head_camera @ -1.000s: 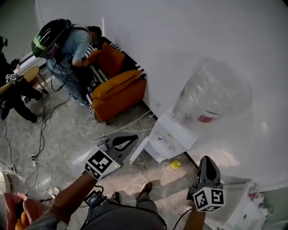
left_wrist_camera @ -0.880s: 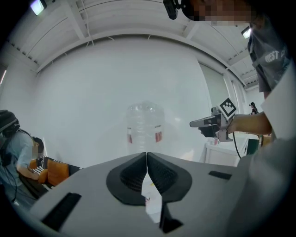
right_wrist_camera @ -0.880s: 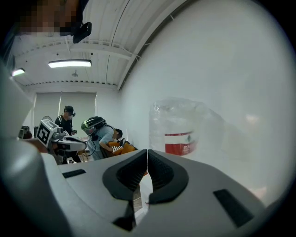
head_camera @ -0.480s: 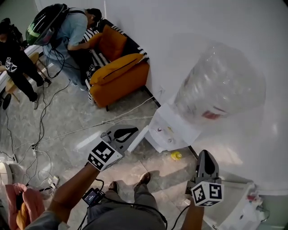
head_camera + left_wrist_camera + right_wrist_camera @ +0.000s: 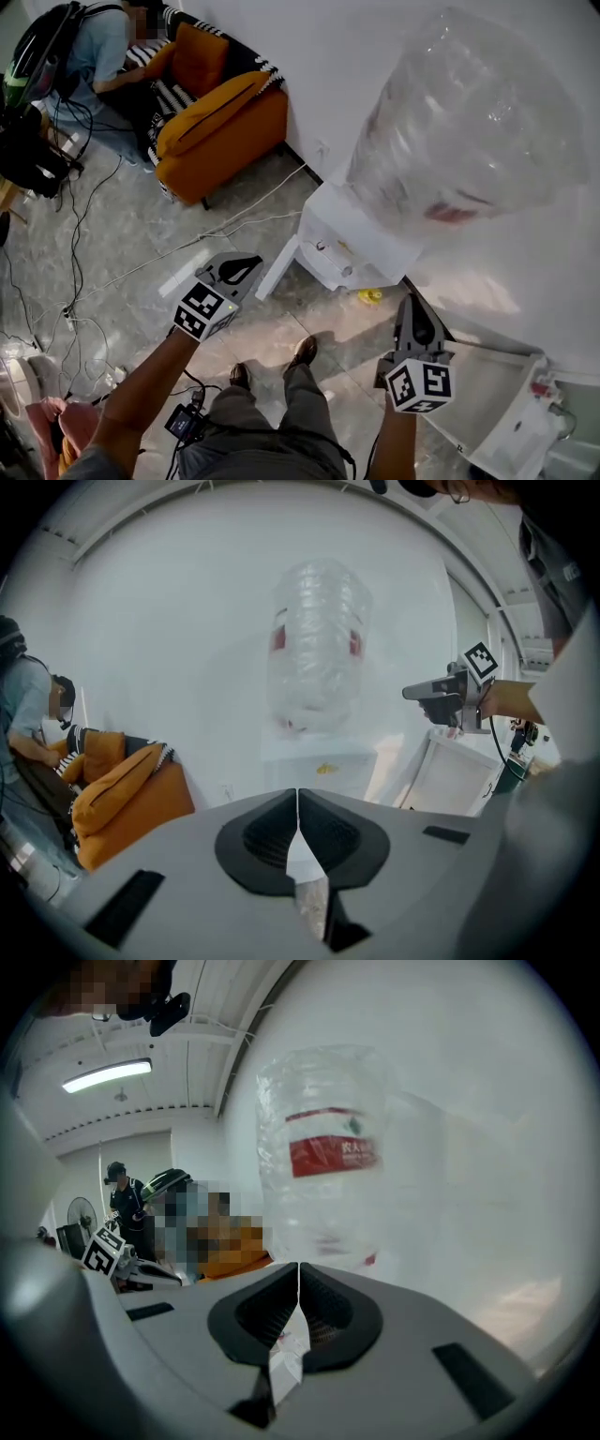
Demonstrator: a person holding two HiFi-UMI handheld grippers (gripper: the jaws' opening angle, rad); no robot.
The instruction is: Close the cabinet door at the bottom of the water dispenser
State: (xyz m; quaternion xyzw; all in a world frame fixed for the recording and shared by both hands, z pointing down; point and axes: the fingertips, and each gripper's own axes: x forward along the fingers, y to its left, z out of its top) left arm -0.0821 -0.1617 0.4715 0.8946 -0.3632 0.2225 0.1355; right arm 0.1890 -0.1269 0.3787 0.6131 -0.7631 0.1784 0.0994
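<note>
Nearest the person, left claw [image 5: 240, 270] and right claw [image 5: 415, 315] both pinched tight, empty. Beyond, cabinet door [image 5: 278, 269] hangs open off water dispenser [image 5: 345, 246] by the wall. Approach step; next, probably push door flat with left claw.

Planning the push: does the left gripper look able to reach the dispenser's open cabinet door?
Probably yes: the left gripper, jaws shut, appears just beside the open cabinet door, and nothing shows between them.

At upper left we see an orange upholstered sofa [image 5: 225, 131]; below it, thin white cables [image 5: 187, 248] cross the grey tiled floor [image 5: 112, 216].
</note>
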